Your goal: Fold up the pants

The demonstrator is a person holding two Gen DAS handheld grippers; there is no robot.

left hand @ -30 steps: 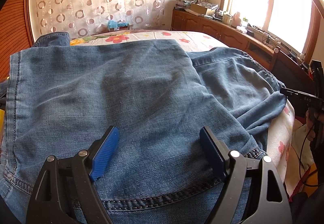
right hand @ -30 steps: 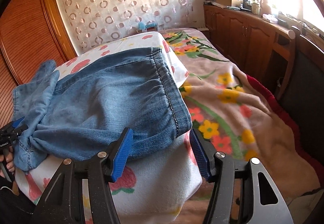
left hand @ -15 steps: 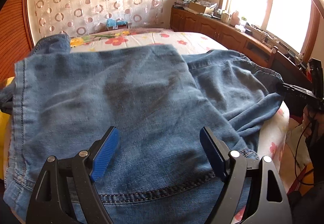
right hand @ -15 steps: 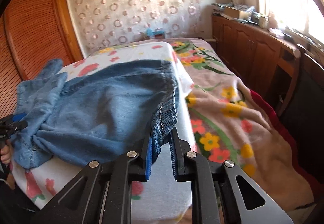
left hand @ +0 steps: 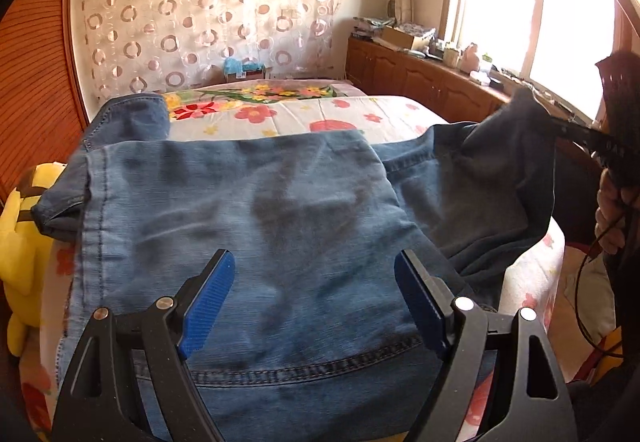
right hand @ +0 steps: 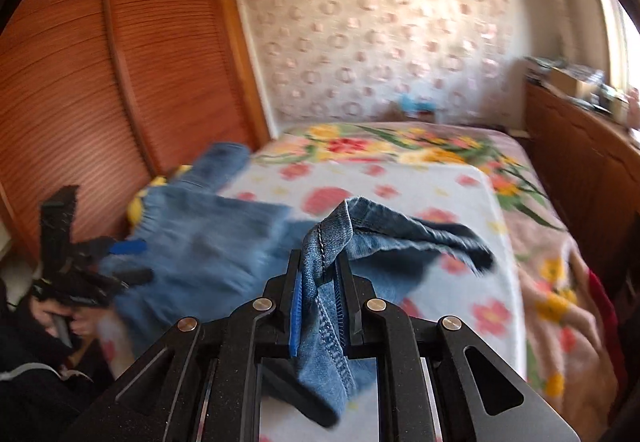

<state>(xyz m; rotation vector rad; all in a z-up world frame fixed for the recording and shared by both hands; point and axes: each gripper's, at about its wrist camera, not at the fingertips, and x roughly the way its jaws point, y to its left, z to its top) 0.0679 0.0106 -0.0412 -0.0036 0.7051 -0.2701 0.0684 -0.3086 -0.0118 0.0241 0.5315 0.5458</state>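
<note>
The pants point(left hand: 256, 242) are faded blue denim, and they fill the middle of the left wrist view, spread over a bed point(left hand: 340, 110) with a white, red-flowered cover. The cloth shows darker blotches near the centre, a stitched seam running down the left of the frame, and a curved double-stitched seam low in the frame. One hemmed leg end lies at the upper left, beside a yellow plush toy point(left hand: 20, 250) at the left edge.

The left tongs point(left hand: 314, 296) stand wide, their blue pads point(left hand: 206, 298) over the denim at the bottom of the frame with nothing between them.

At the right of that view, a leg of the pants rises off the bed to the right tongs point(left hand: 560, 122), which look dark against the window point(left hand: 536, 2).

In the right wrist view, the right tongs point(right hand: 320, 296) are closed narrowly on a stitched hem of the pants point(right hand: 332, 226), bunched and lifted above the bed point(right hand: 432, 178). The rest of the denim trails blurred toward the left of the frame, where the left tongs point(right hand: 128, 262) appear before a wooden slatted wardrobe point(right hand: 100, 82).
</note>
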